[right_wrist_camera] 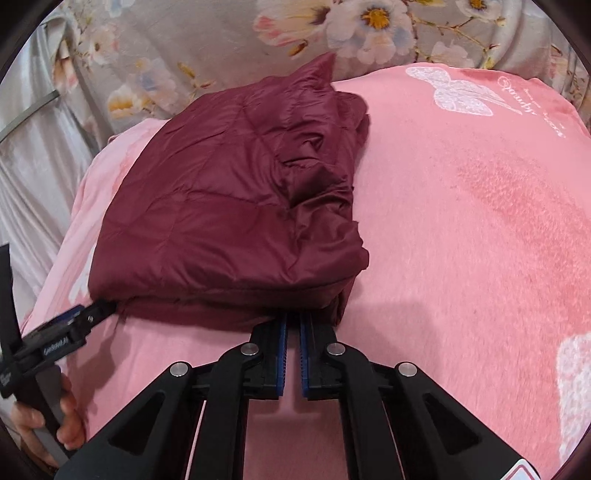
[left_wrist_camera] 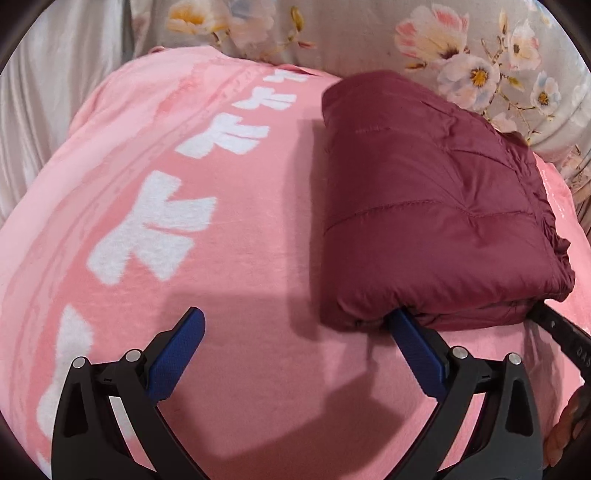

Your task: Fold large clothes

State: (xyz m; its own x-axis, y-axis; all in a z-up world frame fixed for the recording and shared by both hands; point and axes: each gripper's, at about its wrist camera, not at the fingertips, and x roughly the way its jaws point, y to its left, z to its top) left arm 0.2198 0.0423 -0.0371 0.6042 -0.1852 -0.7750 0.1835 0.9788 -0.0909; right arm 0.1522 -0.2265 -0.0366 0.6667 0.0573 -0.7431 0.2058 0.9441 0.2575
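Observation:
A maroon quilted jacket [left_wrist_camera: 424,221] lies folded into a thick rectangle on a pink blanket [left_wrist_camera: 240,258]. My left gripper [left_wrist_camera: 295,317] is open wide at the jacket's near left corner. Its right finger [left_wrist_camera: 410,343] is tucked under the jacket's front edge, and its left finger rests out on the blanket. In the right wrist view the jacket [right_wrist_camera: 229,214] fills the middle. My right gripper [right_wrist_camera: 293,319] is shut, its tips pushed against the jacket's near edge by the right corner. Whether cloth is pinched between the pads is hidden.
The pink blanket [right_wrist_camera: 461,240] with white patterns covers the bed. A grey floral sheet [left_wrist_camera: 369,33] lies behind it, with pale curtain cloth [left_wrist_camera: 44,110] at the left. A hand [right_wrist_camera: 66,424] holds the left gripper [right_wrist_camera: 85,317].

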